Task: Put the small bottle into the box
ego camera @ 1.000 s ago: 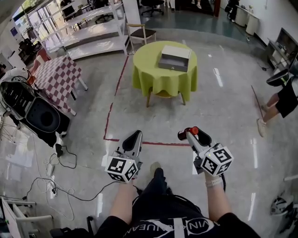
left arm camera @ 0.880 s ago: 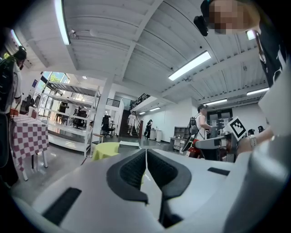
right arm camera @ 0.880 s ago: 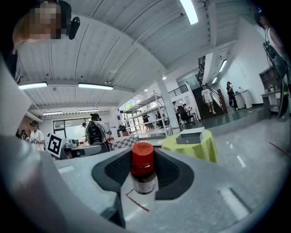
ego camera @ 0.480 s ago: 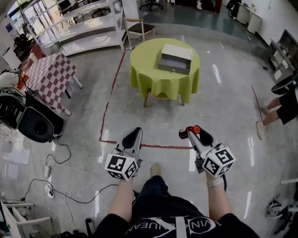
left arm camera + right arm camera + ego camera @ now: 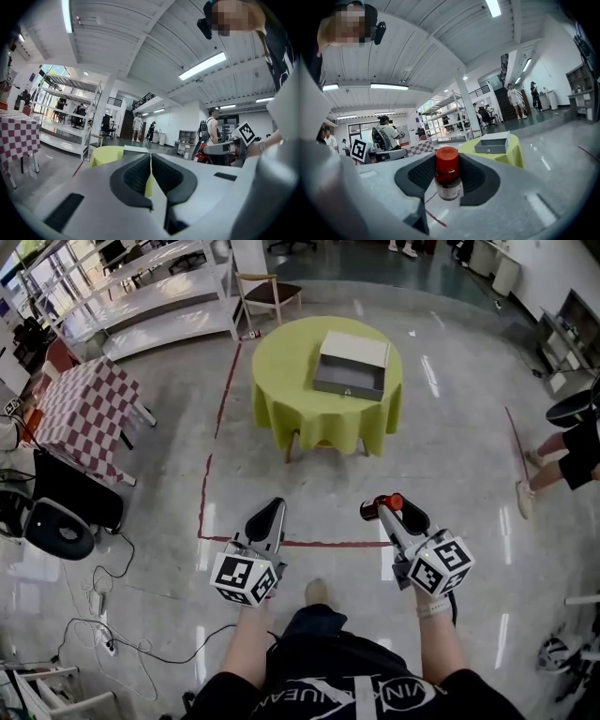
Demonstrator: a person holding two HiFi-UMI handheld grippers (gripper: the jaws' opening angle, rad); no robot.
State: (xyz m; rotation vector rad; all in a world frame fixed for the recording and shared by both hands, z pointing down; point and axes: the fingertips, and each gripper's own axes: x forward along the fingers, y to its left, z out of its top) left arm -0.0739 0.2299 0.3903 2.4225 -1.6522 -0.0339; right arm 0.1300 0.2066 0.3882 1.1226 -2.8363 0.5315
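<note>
round counter (image 5: 281, 371) w/ yellow-green cloth, mid floor | checkered table (image 5: 80, 413) at left | wooden chair (image 5: 262, 292) behind counter, near white shelf racks (image 5: 141, 296) | red tape line (image 5: 208, 474) on floor, L-shape | black cables (image 5: 103, 615) lower left | person (image 5: 562, 456) at right edge

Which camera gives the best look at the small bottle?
The right gripper view: the small bottle fills the centre, red cap and glass body, held by the right hand-held gripper. Head view: only its red cap. Left gripper view: unclear.

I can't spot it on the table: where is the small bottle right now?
The small bottle is clamped in the right gripper, at the head view's lower right, well short of the box on the green table.
</note>
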